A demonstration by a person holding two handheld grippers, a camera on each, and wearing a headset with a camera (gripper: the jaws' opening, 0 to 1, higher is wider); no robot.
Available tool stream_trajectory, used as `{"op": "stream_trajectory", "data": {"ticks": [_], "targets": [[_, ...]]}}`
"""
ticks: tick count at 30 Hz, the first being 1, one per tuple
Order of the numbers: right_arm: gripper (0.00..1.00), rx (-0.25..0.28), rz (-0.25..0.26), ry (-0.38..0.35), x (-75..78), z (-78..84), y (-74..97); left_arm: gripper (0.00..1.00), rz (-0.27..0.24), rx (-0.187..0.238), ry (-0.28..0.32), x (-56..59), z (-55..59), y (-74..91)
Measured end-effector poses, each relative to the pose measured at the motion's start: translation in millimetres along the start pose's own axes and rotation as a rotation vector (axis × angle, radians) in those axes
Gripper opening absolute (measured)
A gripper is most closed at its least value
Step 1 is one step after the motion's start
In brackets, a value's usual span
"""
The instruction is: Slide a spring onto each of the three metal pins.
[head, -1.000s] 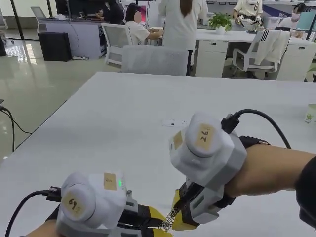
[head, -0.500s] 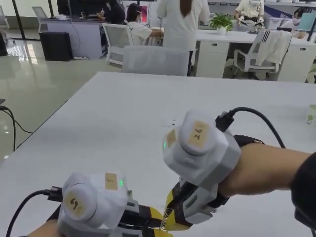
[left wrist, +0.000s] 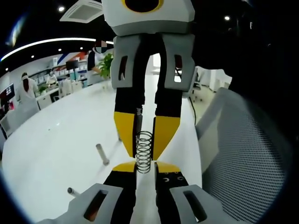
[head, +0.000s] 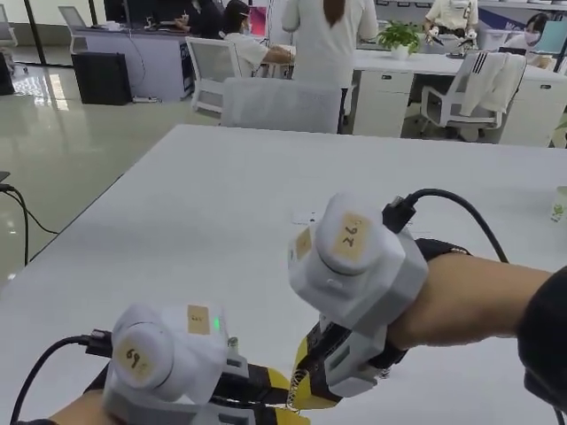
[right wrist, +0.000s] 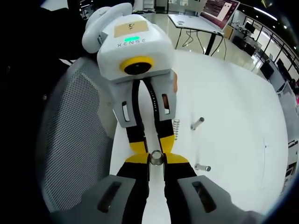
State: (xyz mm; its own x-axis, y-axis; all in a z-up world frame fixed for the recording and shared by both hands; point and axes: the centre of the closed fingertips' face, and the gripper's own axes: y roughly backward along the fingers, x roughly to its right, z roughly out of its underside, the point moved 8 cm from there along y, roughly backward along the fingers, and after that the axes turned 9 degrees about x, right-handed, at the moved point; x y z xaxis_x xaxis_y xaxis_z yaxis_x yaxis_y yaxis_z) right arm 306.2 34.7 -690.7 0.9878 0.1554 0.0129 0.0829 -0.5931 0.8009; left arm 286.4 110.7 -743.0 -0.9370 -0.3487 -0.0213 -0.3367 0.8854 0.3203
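In the left gripper view a steel spring (left wrist: pixel 144 151) stands on end, its lower end pinched in my left gripper (left wrist: pixel 145 167). My right gripper (left wrist: pixel 145 140) comes in from above, facing it, with a thin metal pin (left wrist: pixel 138 117) between its yellow fingers. The right gripper view looks along the spring (right wrist: pixel 156 158), a small ring at my right gripper (right wrist: pixel 156 164), with the left gripper (right wrist: pixel 154 150) opposite. Two loose pins (right wrist: pixel 197 123) (right wrist: pixel 202 167) and a second spring (right wrist: pixel 176 128) lie on the table. In the head view the spring (head: pixel 295 390) sits where both grippers meet.
The white table (head: pixel 204 221) stretches away, with a small white item (head: pixel 306 217) lying on it. A grey chair (head: pixel 279 104) stands at its far edge. A mesh chair back (left wrist: pixel 243 154) is close beside the grippers. People sit and stand at desks behind.
My right gripper has moved a little left and down, closing in on the left gripper, and covers more of the spring. The left gripper has barely moved.
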Motion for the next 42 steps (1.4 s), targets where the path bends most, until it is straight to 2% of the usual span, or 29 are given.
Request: {"op": "stream_trajectory", "data": {"ticks": [6, 15, 20, 32, 38, 42], "targets": [[0.08, -0.009, 0.009, -0.002, 2.4, 1.9, 1.3, 0.12, -0.011, 0.002, 0.019, -2.7, 0.7, 2.2], [0.08, -0.033, 0.03, -0.015, 6.9, 10.0, 5.2, 0.21, -0.055, 0.019, 0.052, -9.1, 1.4, 15.2], [0.08, -0.041, 0.041, -0.024, 10.9, 14.5, 8.2, 0.27, -0.091, 0.032, 0.073, -12.9, 3.6, 26.5], [0.08, -0.052, 0.06, -0.037, 17.1, 21.8, 14.5, 0.37, -0.173, 0.062, 0.116, -11.6, 13.2, 51.1], [0.08, -0.053, 0.079, -0.052, 24.4, 26.6, 21.4, 0.41, -0.236, 0.081, 0.15, -12.6, 19.6, 65.1], [0.08, -0.055, 0.088, -0.056, 28.2, 27.9, 24.0, 0.43, -0.257, 0.089, 0.16, -12.1, 22.1, 69.9]]}}
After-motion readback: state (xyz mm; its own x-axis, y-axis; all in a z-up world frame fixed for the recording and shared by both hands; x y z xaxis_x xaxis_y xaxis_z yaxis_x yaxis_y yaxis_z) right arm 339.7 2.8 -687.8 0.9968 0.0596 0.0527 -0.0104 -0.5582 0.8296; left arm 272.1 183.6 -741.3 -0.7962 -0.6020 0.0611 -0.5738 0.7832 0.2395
